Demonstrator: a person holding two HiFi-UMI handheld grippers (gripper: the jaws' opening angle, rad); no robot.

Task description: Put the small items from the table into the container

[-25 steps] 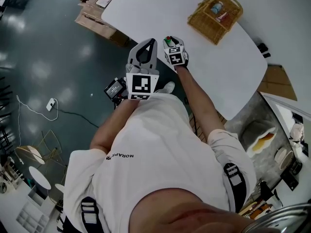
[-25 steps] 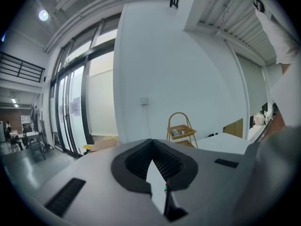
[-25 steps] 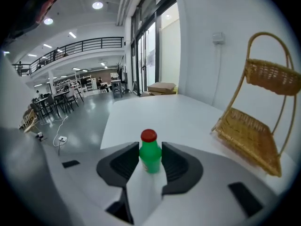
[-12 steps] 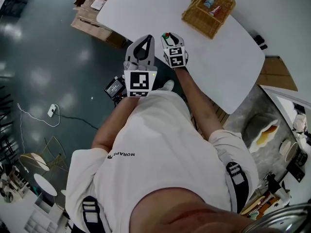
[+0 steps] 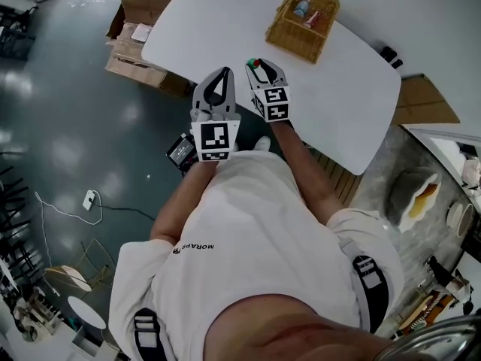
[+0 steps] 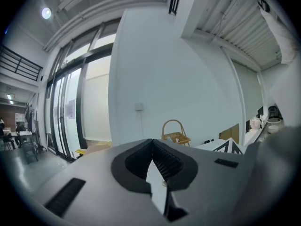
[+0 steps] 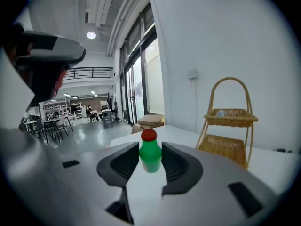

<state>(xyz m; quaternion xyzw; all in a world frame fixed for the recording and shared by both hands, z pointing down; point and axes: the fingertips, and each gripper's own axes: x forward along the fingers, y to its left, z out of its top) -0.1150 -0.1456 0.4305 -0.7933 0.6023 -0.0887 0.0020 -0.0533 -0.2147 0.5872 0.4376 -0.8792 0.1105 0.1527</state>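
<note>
Right gripper view: right hand-held gripper (image 7: 150,146) clamps small green bottle (image 7: 150,159) (red cap) over near edge of table (image 5: 225,21); wicker basket (image 7: 229,147) stands well apart. Left hand-held gripper (image 6: 151,145) closed, empty.

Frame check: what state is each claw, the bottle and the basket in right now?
Left claw: shut, nothing between its jaws.
Right claw: shut on the green bottle.
Green bottle: red cap on, upright, gripped by its body.
Wicker basket: upright on the white table, small items in it.
</note>
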